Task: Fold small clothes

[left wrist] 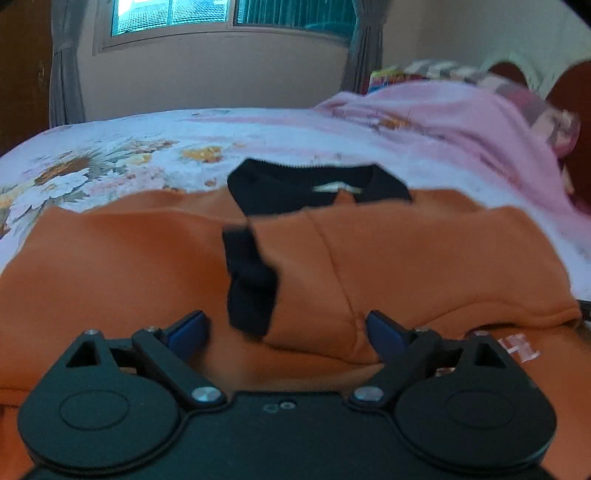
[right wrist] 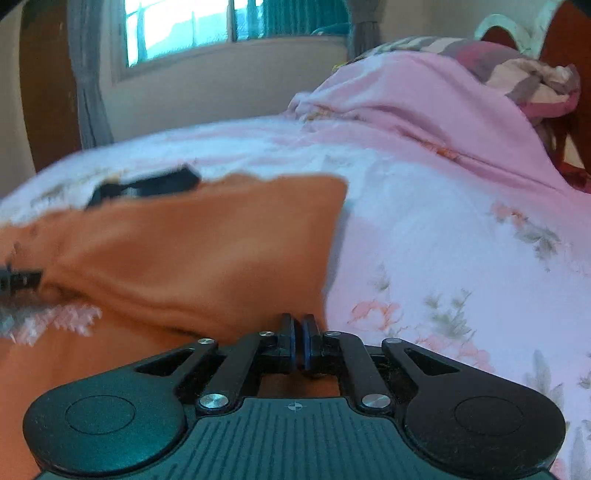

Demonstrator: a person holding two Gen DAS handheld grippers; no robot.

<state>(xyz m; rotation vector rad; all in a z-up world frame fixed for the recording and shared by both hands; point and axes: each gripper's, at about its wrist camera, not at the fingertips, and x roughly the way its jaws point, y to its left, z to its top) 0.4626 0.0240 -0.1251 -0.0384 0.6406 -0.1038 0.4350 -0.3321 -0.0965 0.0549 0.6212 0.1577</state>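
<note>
On the near part of the bed [left wrist: 258, 129] lies the orange sweater [left wrist: 122, 266], spread flat with its black collar [left wrist: 317, 184] toward the far side and a black cuff [left wrist: 251, 280] folded in over its middle. The left gripper [left wrist: 286, 328] hovers over the sweater's near part with its blue-padded fingers [left wrist: 188, 332] spread wide and nothing between them. In the right wrist view the right gripper [right wrist: 298, 339] has its fingers pressed together at the sweater's near right edge [right wrist: 325, 288]; orange cloth sits right against them, but whether it is pinched between them I cannot tell. The sweater's right side ends in a folded corner [right wrist: 332, 192], and beyond it to the right the floral bedsheet [right wrist: 461, 258] lies bare. To the left of the sweater, flowered sheet shows up to the bed's far left edge. Far right, a heaped pink blanket [left wrist: 461, 122] rises, well apart from the sweater, with a striped cushion [right wrist: 517, 74] behind it against the wooden headboard [right wrist: 569, 37]. Past the far bed edge stand a wall, grey curtains [left wrist: 64, 74] and a window [left wrist: 221, 14].
</note>
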